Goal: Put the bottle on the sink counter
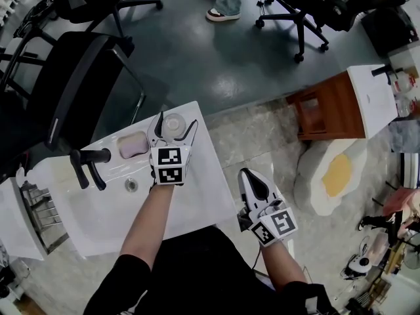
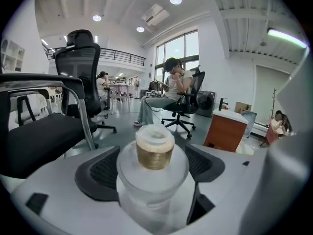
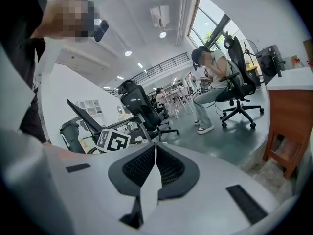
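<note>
Evidently the bottle (image 2: 152,177) is at its place: it stands upright on the white tabletop (image 1: 200,195) at the far rim of the sink, just beside a pink soap bar (image 1: 133,145). The left claw (image 1: 177,127) sits around it with jaws spread wide and the pads seemingly clear of its sides, so it reads as released, with the tabletop carrying the weight. The right claw (image 1: 248,178) hangs off the tabletop's right edge, clenched on nothing, likely parked out of the way. The bottle is clear, frosted plastic with rounded shoulders, a golden-brown neck and a pale translucent cap.
</note>
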Demonstrator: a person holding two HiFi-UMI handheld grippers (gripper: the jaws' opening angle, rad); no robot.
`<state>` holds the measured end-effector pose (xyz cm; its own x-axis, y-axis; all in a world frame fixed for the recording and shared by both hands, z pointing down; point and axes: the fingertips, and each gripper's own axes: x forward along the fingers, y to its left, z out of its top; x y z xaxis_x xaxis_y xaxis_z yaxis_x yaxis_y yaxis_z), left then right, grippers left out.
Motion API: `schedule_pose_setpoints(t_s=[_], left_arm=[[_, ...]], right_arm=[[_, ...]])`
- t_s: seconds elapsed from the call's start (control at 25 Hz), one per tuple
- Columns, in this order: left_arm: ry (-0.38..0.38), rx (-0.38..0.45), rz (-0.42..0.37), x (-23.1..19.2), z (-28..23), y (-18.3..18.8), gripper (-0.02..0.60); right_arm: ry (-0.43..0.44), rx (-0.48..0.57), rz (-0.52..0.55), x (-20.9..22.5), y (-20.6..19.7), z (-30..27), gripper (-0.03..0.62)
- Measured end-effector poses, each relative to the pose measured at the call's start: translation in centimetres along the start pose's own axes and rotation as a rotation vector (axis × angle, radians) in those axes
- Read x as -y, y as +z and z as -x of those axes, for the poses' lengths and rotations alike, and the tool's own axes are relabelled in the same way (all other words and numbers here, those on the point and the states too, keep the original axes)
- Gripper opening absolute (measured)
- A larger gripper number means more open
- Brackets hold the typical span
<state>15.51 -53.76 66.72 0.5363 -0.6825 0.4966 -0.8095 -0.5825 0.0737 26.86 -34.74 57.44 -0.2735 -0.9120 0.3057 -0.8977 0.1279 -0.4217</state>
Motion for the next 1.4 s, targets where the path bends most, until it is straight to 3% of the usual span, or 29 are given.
schedule_pose_setpoints(t_s=[0.2, 0.48, 0.84, 1.04, 1.16, 1.4], left_arm=[[-0.016, 0.016, -0.001, 0.7, 2.7, 0.6, 0.416], [-0.107, 0.071, -0.030, 2.2, 11.6, 0.0, 0.416], [-0.214, 0.148, -0.042, -0.7, 21.5, 0.0, 0.403], [-0.157, 0.212, -0.037, -4.1, 27.4, 0.1, 0.182], [-0.125, 0.232, -0.035, -6.2, 30.8, 0.0, 0.110], [0.004, 0.283, -0.008, -11.1, 36.2, 0.3, 0.080]], right_arm=[[0.013, 0.016, 0.032, -1.6, 0.6, 0.1, 0.032], [0.043, 0.060, 0.097, -7.2, 1.5, 0.9, 0.032], [0.092, 0.145, 0.185, -16.0, 1.6, 1.7, 0.032], [0.133, 0.180, 0.212, -20.4, 1.4, 1.8, 0.032], [0.168, 0.182, 0.229, -22.3, 1.0, 1.4, 0.032], [0.244, 0.146, 0.262, -25.4, 0.4, -0.8, 0.032]])
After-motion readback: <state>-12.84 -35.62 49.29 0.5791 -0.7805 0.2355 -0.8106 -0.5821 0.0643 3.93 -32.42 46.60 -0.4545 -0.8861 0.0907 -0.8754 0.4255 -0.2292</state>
